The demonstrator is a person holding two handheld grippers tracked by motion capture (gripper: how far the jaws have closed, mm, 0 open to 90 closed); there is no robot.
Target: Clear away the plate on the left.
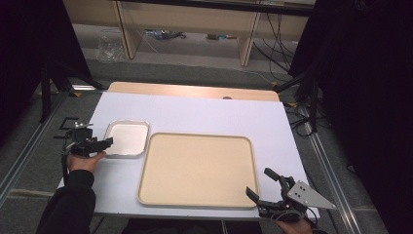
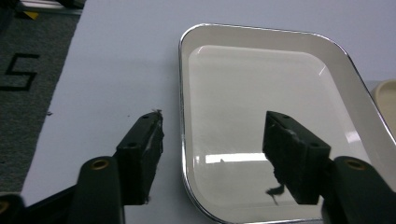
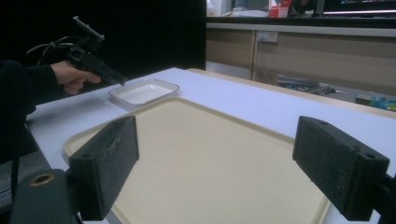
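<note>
A small white metal-rimmed tray [image 1: 127, 138] lies empty on the left of the table, beside a large empty tan tray [image 1: 197, 168]. My left gripper [image 1: 107, 142] is at the small tray's left edge. In the left gripper view its jaws [image 2: 214, 119] stand apart astride the tray's left rim [image 2: 181, 116], one outside over the table, one over the tray's inside, with neither pad pressing on it. My right gripper [image 1: 258, 181] hangs open at the tan tray's near right corner, nothing between its pads. The right gripper view looks across the tan tray [image 3: 205, 154] to the small tray [image 3: 144, 91] and the left gripper [image 3: 122, 81].
The trays rest on a white table top [image 1: 204, 112] with a wooden strip [image 1: 195, 90] along its far edge. Metal rails [image 1: 29, 146] run along both sides of the table. Beyond it stand wooden shelf legs [image 1: 246, 39] with cables on the floor.
</note>
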